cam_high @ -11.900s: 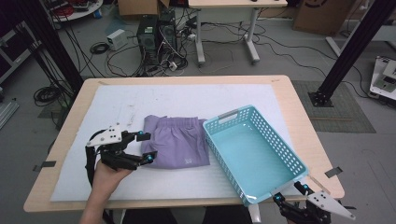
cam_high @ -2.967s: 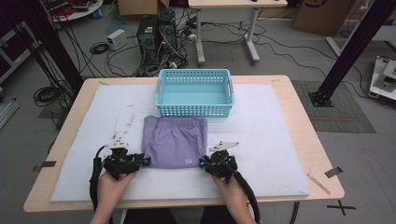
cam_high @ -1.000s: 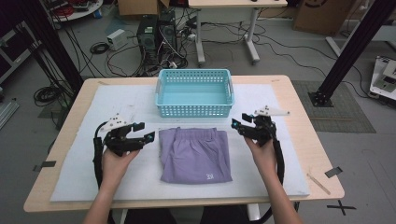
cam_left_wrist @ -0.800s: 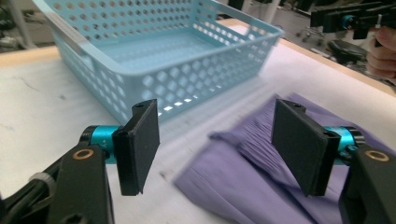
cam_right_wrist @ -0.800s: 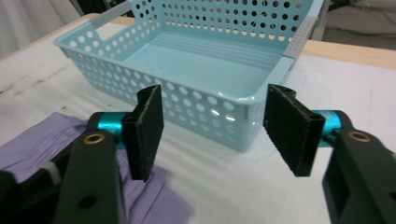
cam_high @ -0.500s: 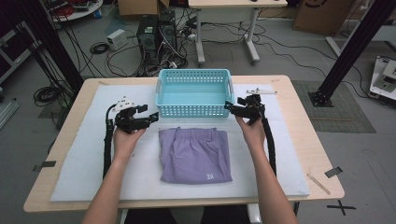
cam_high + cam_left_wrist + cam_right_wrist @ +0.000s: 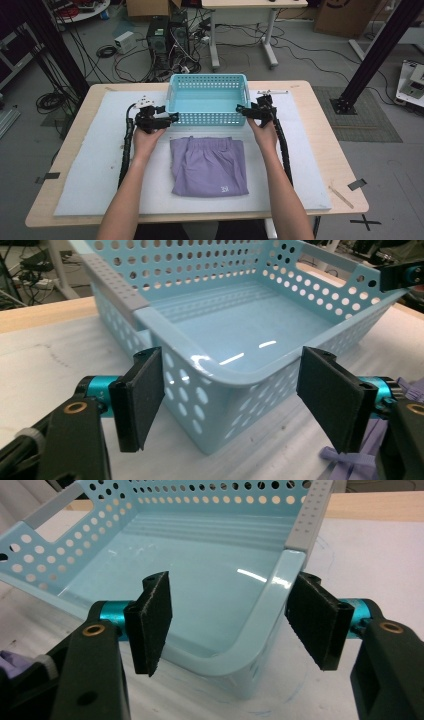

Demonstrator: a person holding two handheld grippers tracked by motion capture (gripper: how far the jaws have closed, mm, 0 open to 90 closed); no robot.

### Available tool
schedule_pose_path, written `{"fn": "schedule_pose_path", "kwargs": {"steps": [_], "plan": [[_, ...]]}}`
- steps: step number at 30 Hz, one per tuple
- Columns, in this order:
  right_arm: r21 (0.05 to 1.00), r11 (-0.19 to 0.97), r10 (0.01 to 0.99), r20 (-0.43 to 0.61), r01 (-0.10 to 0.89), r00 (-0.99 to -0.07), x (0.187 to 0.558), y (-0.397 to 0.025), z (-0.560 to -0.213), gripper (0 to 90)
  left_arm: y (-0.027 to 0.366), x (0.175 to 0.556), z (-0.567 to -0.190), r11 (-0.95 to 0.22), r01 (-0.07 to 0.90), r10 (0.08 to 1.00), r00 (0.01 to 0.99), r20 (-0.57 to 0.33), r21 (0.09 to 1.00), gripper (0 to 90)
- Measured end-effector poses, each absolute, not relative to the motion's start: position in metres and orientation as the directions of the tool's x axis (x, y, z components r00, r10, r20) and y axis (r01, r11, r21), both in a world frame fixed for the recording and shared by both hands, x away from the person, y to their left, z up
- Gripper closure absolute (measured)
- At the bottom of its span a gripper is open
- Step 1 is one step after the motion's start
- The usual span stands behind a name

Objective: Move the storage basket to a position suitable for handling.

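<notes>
A light blue perforated basket [image 7: 208, 99] stands empty at the back middle of the table. In front of it lies a folded purple garment [image 7: 209, 166]. My left gripper [image 7: 170, 119] is open at the basket's near left corner [image 7: 220, 385], with its jaws astride that corner. My right gripper [image 7: 242, 110] is open at the near right corner [image 7: 270, 625], one jaw inside the basket wall and one outside. A strip of the purple garment [image 7: 367, 445] lies below the left gripper's right jaw.
A white mat [image 7: 95, 165] covers most of the wooden table [image 7: 340, 150]. Beyond the far edge, on the floor, are computer towers [image 7: 167, 35], cables and a desk's legs [image 7: 215, 40]. A black frame post [image 7: 375, 50] rises at the right.
Both grippers have moved forward from beside the garment to the basket's near corners. Much earlier the basket stood at the right; it now stands at the back and the garment lies lower.
</notes>
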State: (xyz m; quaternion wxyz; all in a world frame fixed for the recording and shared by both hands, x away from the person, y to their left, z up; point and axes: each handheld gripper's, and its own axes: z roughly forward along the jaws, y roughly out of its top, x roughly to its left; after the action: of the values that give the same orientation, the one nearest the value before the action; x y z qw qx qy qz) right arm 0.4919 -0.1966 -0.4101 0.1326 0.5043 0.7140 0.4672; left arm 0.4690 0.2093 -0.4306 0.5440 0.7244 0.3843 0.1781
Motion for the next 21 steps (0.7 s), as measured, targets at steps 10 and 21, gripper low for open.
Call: {"fn": "schedule_pose_path", "kwargs": {"steps": [10,21], "plan": [[0.782,0.071,0.837,0.290,0.619,-0.463,0.484,-0.192,-0.408,37.6,0.206,0.459,-0.423,-0.154,0.416,0.767,0.622,-0.157,0.896,26.6],[0.785,0.073,0.838,0.286,0.615,-0.465,0.461,-0.189,-0.408,37.6,0.205,0.431,-0.427,-0.192,0.383,0.782,0.616,-0.095,0.904,31.8]]}}
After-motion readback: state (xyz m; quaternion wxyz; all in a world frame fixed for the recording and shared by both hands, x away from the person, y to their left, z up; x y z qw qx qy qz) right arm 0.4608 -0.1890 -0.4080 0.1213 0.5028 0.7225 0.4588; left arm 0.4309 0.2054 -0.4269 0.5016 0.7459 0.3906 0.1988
